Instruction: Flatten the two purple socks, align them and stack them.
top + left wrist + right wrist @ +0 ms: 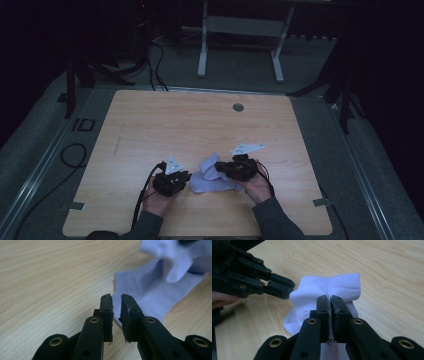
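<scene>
Right gripper view: right hand-held gripper (329, 300) pinching white sock (342, 286) | left hand-held gripper (116, 300) slightly spread beside it

The high view was dim, its surroundings sunk in near-black. Both gripper views were brighter and evenly lit; the bench (50, 277) grain blurred with distance, near jaws stayed sharp.

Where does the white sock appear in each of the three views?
High view: the white sock lies low in the centre, between both tools.
Left gripper view: upper right.
Right gripper view: centre, pinched by the right tool.
Shared landmark: the wooden table.
</scene>
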Demonstrator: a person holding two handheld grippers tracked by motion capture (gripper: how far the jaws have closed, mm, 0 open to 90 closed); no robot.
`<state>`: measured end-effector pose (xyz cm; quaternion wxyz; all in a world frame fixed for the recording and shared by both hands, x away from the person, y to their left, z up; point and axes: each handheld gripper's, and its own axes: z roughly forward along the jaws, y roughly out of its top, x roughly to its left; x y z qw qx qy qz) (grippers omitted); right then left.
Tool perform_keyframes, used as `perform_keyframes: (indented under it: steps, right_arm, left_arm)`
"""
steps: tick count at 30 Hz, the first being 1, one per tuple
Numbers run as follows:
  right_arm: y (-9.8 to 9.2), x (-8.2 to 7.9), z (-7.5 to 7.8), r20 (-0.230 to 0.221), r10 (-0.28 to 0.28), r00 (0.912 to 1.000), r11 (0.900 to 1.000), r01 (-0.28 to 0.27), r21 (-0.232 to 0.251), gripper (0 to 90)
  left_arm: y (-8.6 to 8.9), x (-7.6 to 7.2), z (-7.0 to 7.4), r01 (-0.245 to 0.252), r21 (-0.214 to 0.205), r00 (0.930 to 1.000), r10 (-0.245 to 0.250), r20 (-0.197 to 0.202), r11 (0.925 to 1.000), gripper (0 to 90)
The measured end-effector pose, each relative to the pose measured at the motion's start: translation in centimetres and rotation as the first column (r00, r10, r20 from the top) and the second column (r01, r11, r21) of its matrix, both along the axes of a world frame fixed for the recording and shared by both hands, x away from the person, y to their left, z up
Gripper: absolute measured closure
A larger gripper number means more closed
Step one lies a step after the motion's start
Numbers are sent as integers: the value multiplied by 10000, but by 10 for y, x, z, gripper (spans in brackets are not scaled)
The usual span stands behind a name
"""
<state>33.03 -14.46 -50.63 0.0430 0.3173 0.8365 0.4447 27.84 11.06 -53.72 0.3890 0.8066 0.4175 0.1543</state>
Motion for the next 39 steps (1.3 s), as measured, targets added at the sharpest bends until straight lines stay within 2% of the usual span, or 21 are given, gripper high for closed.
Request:
perform_keyframes:
  steps: [3,8,15,23,27,32,34,35,39]
  right_arm:
    - [1,0,-2,-46,12,10000,10000,-12,-9,852]
    - [3,0,-7,-189,-50,9998,10000,52,76,853]
    - [5,-1,-11,-218,-87,9997,9999,88,80,853]
    - [7,-2,-14,-196,-93,9998,9999,95,108,852]
    - [9,-3,-16,-237,42,9997,10000,-41,44,853]
    - [11,-4,-16,-220,39,9998,10000,-39,-20,843]
    - [11,-4,-15,-231,40,9997,10000,-41,-23,831]
    - [10,-5,-13,-123,94,9999,9999,-93,58,769]
    - [5,-6,-6,48,-30,10000,9993,28,361,717]
  left_arm:
    - [-1,-2,2,43,-32,9999,-43,94,10000,785]
    - [-8,-6,7,390,-182,9991,-387,167,9991,780]
    - [-13,-9,8,638,-349,9979,-634,143,9974,749]
    - [-22,-9,3,972,-483,9950,-982,-185,9941,731]
    - [-28,-5,-2,1112,-405,9932,-1125,-313,9930,725]
    - [-32,-1,-4,1094,-289,9931,-1104,-391,9936,880]
    - [-31,-2,-4,1074,-255,9935,-1083,-353,9939,885]
    - [-31,-2,-4,1035,-297,9940,-1045,-336,9942,889]
    - [-30,-2,-3,967,-360,9947,-979,-325,9947,890]
